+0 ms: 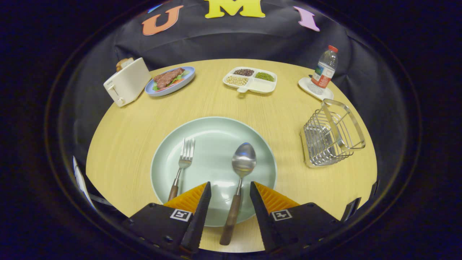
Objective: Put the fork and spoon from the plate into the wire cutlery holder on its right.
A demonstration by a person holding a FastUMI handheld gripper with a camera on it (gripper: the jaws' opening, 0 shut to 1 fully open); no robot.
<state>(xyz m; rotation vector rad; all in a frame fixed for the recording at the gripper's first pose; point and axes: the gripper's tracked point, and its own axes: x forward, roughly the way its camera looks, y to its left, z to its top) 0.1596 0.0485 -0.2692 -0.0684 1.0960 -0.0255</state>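
Pale wood tabletop [137,119], round, carries a green plate [216,130] at its near edge. The wire holder [330,135] stands by the right edge, well apart from the plate. At the far edge are a toaster [126,86], a meat dish [169,81], a bean tray [251,79] and a bottle [325,70]. The spoon [241,169] lies on the plate, its handle between the fingers of the claw [230,195], which stands wide, untouched. The fork [182,164] lies left of it.
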